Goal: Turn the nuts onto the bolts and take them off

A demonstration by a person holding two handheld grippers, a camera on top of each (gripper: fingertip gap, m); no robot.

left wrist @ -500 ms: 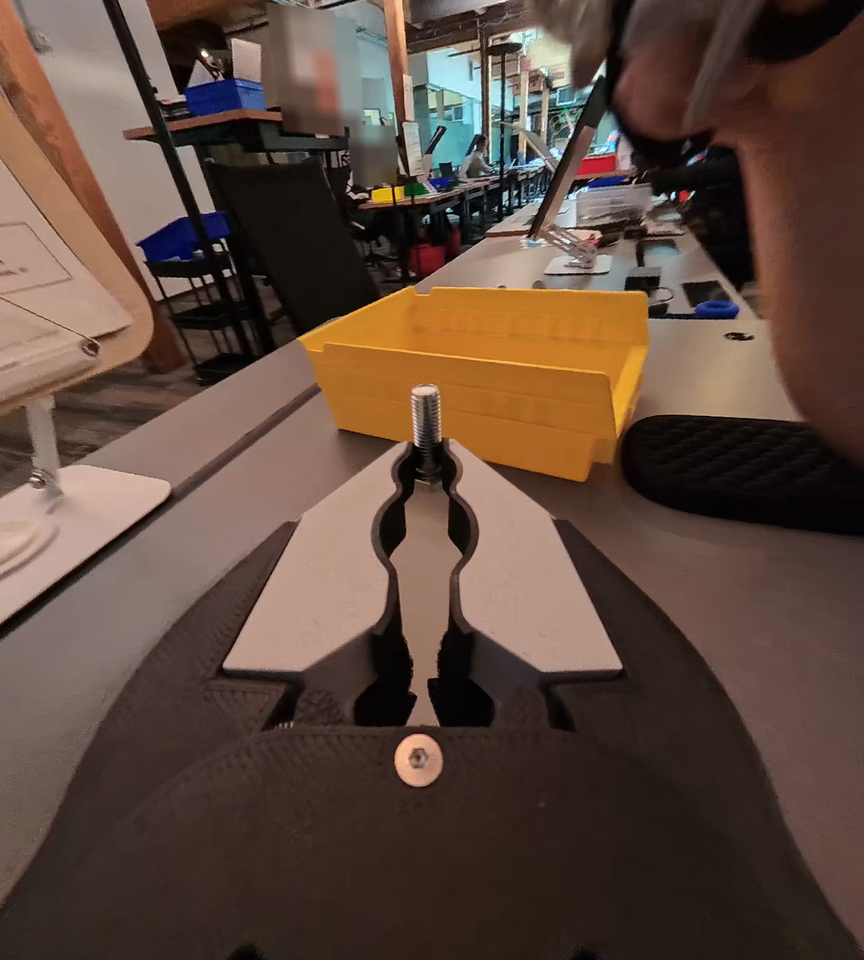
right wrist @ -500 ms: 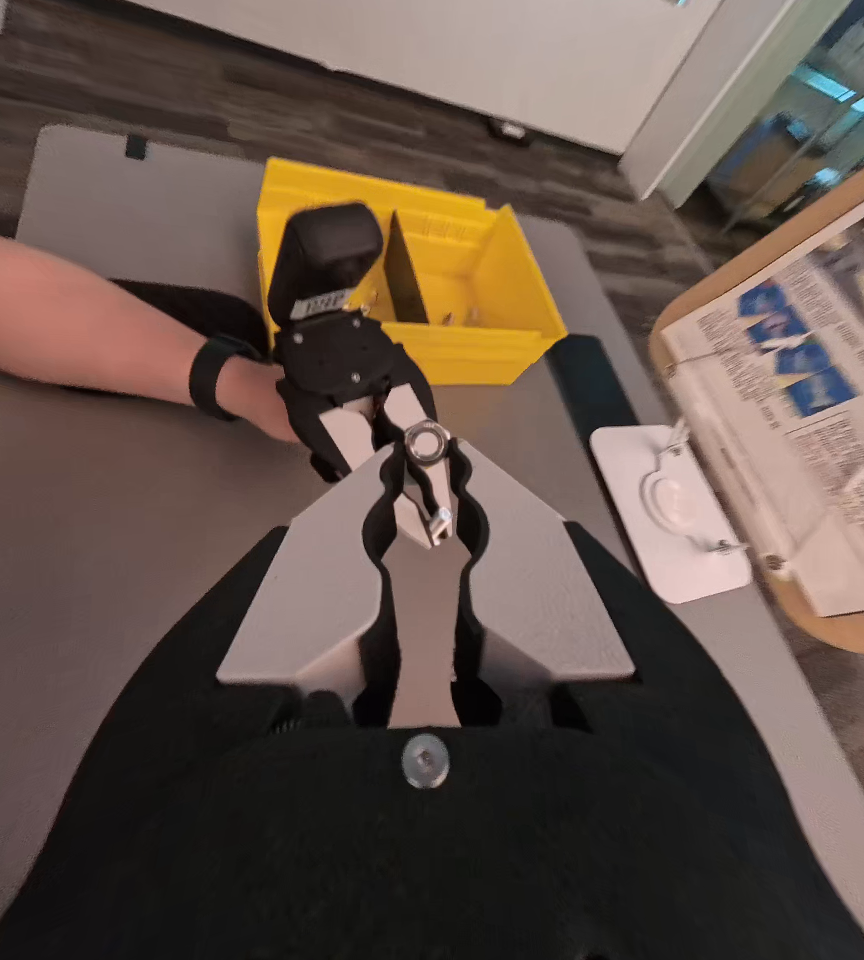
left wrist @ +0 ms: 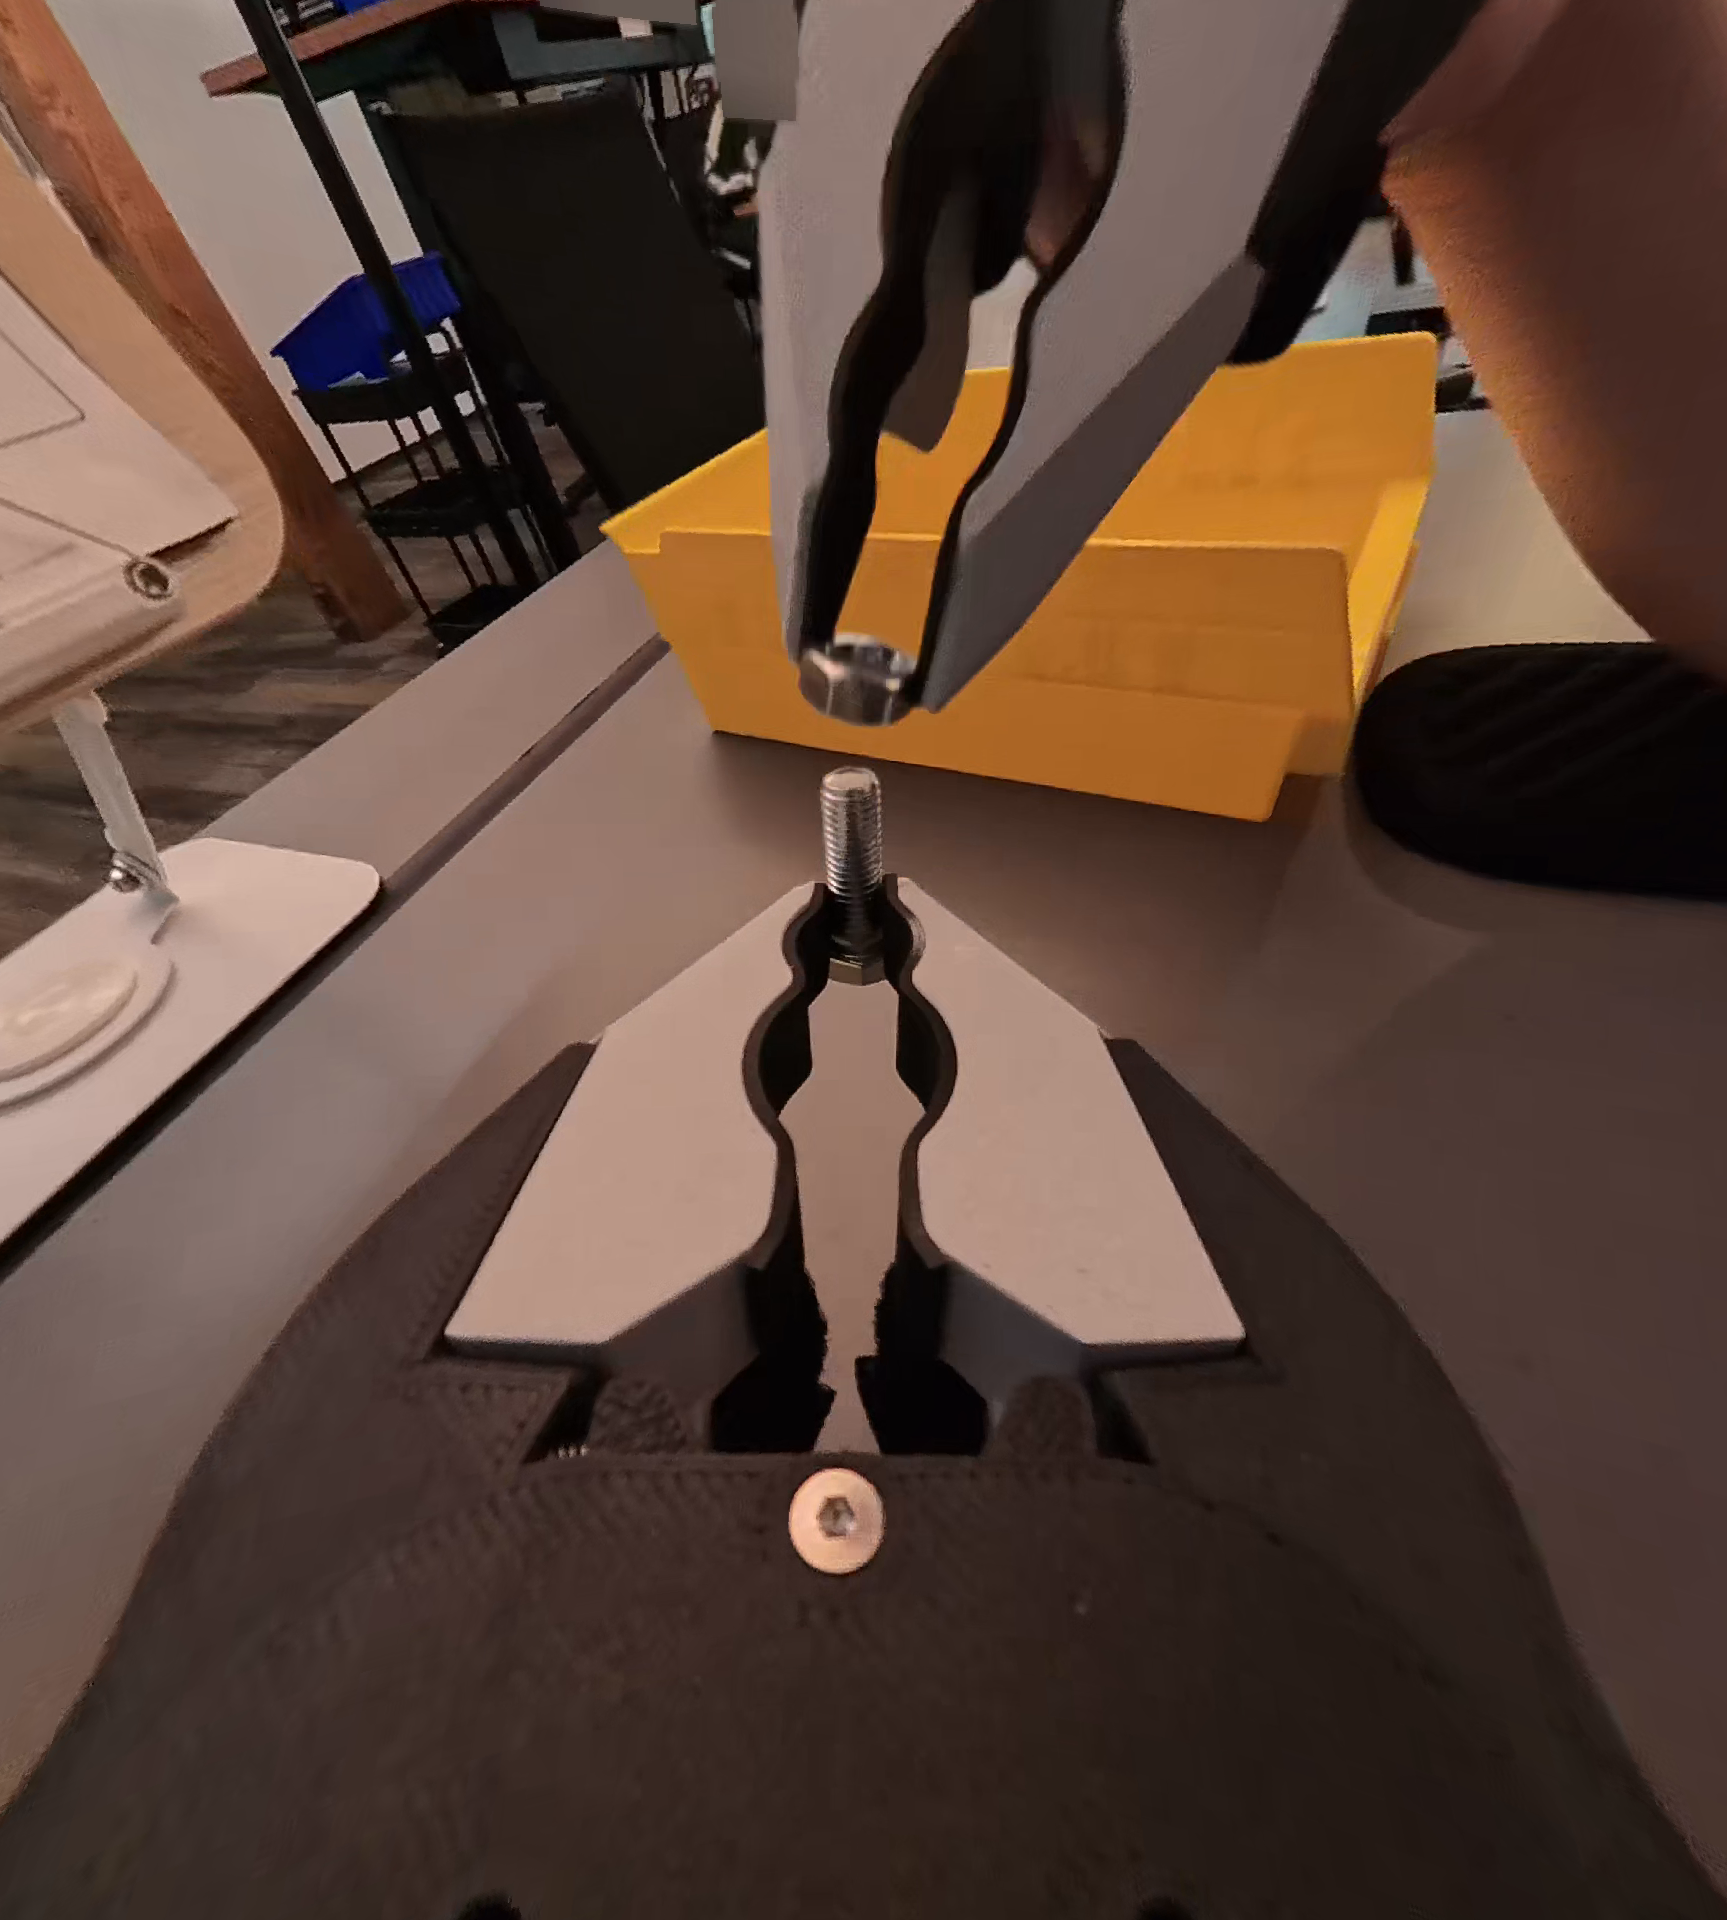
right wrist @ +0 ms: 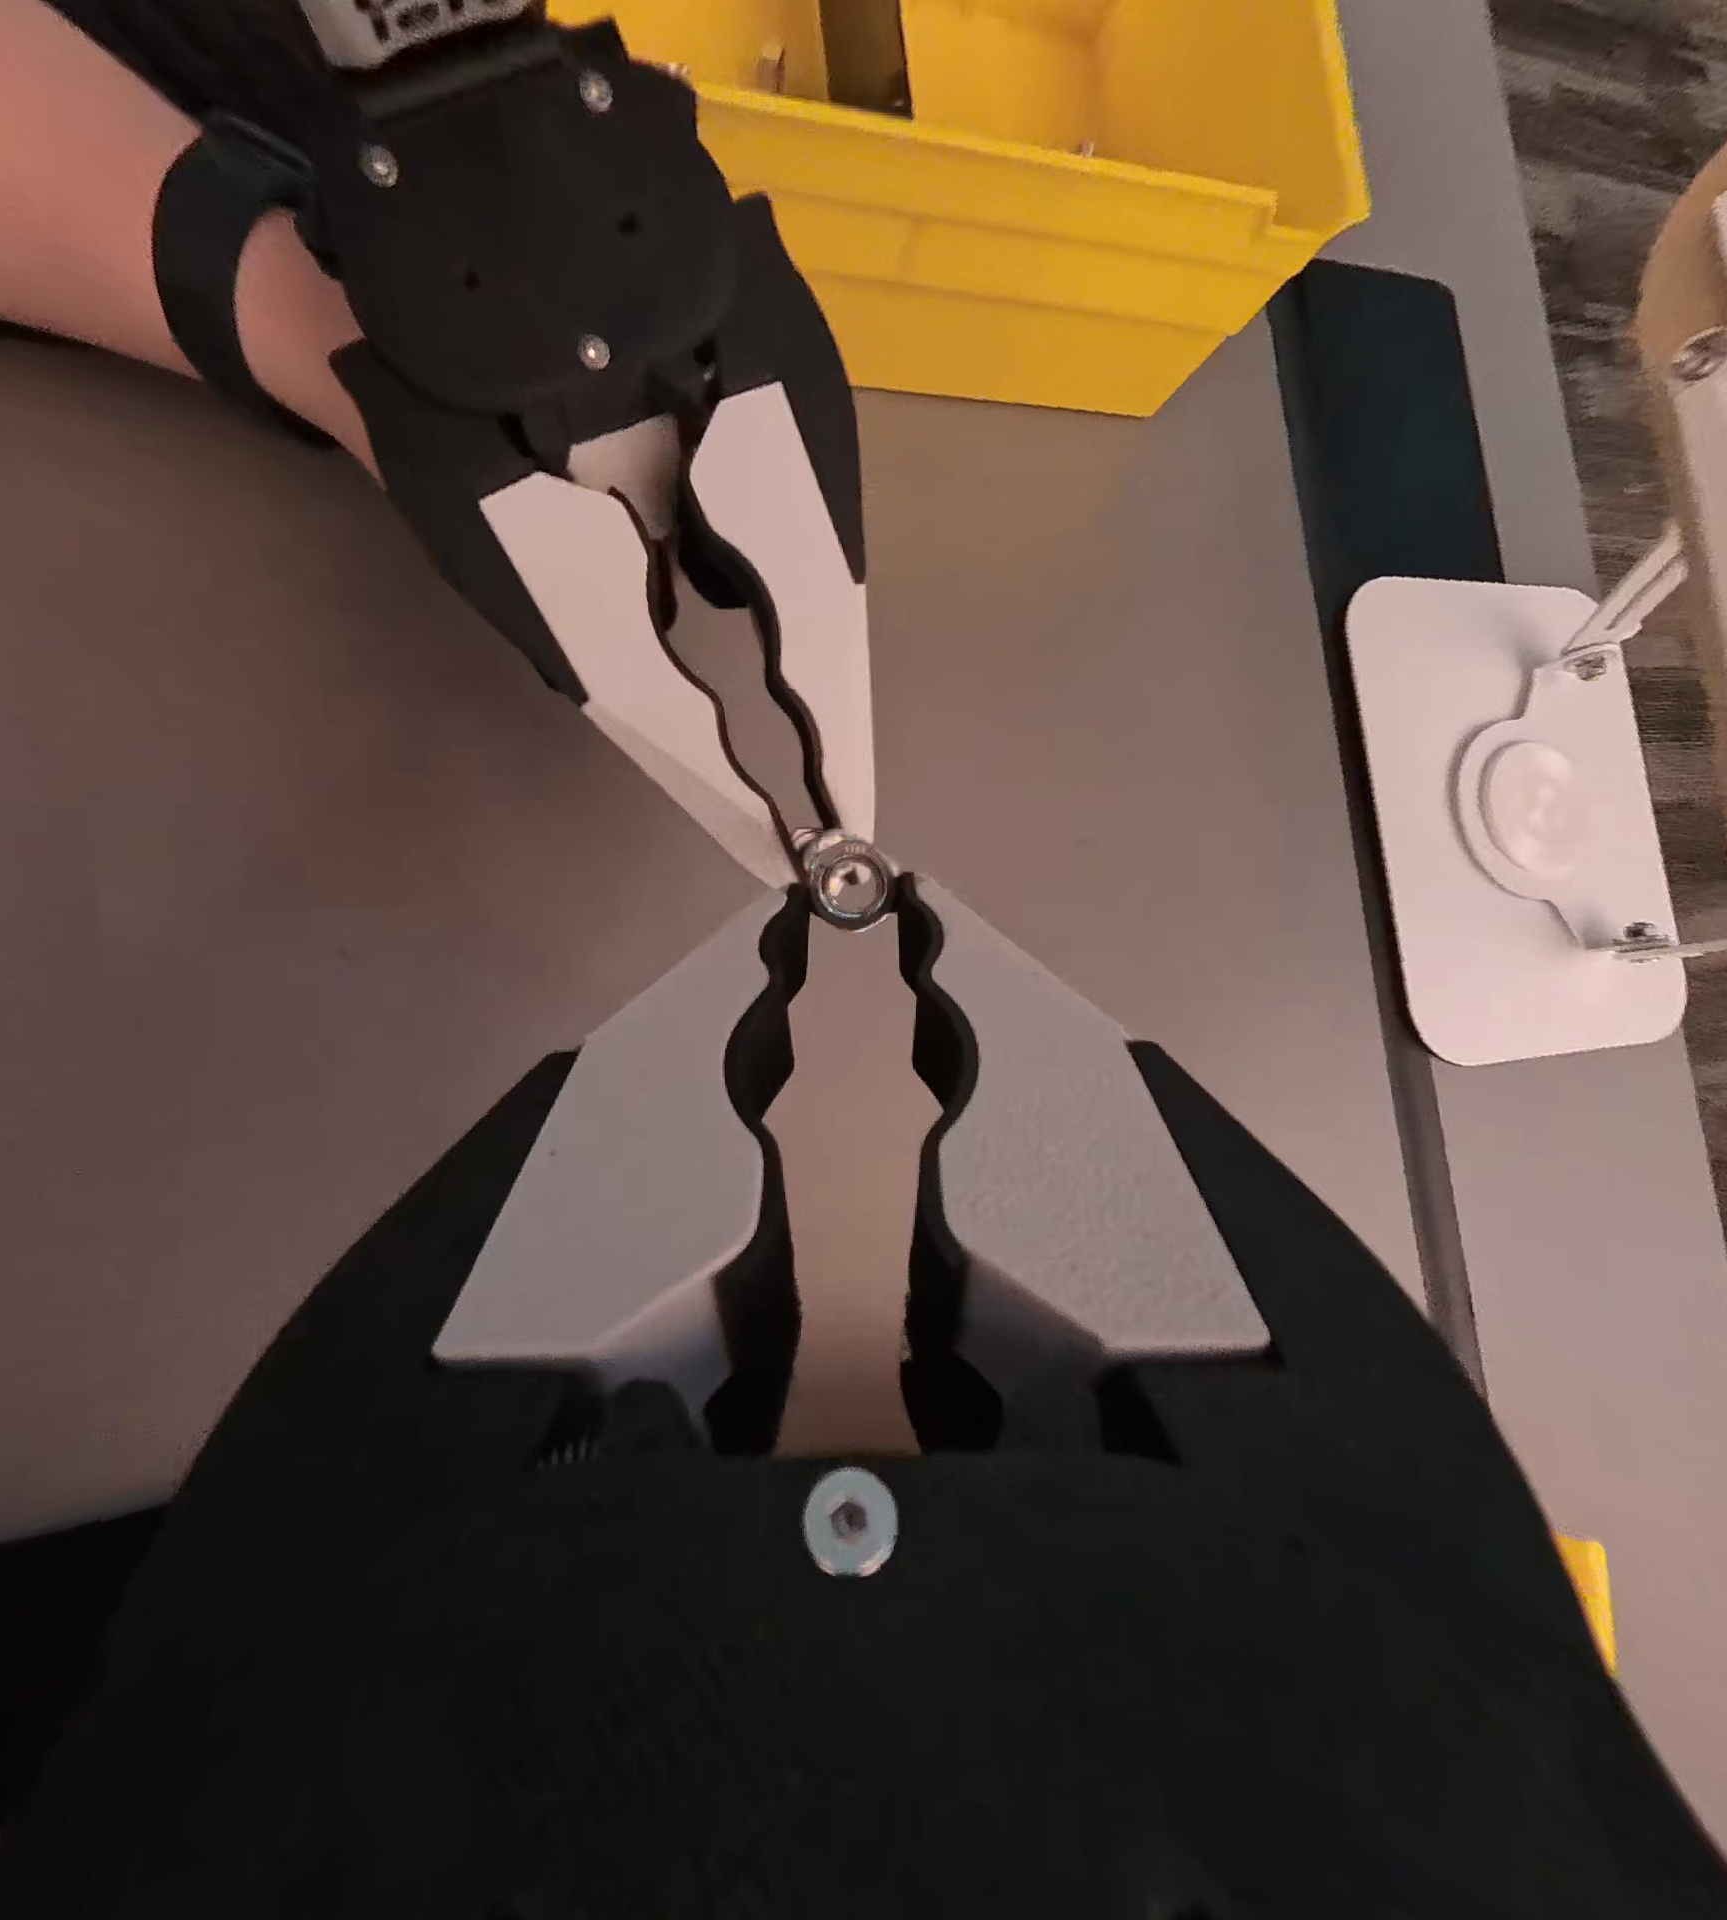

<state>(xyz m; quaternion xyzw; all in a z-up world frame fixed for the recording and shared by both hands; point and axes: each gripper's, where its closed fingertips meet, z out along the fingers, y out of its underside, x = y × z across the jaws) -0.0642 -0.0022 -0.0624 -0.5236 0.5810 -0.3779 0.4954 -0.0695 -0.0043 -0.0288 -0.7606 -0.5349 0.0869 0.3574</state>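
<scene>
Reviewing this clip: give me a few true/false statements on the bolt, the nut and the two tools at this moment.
1. The left tool grips the bolt with its threaded end pointing up. True.
2. The nut is already threaded onto the bolt. False: the left wrist view shows a gap between them.
3. The right tool holds the nut. True.
4. The bin is blue. False: it is yellow.

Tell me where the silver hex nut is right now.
The silver hex nut is pinched at the tip of the right claw, hanging just above, not touching, the threaded steel bolt held upright in the left claw, before the yellow plastic bin.
</scene>
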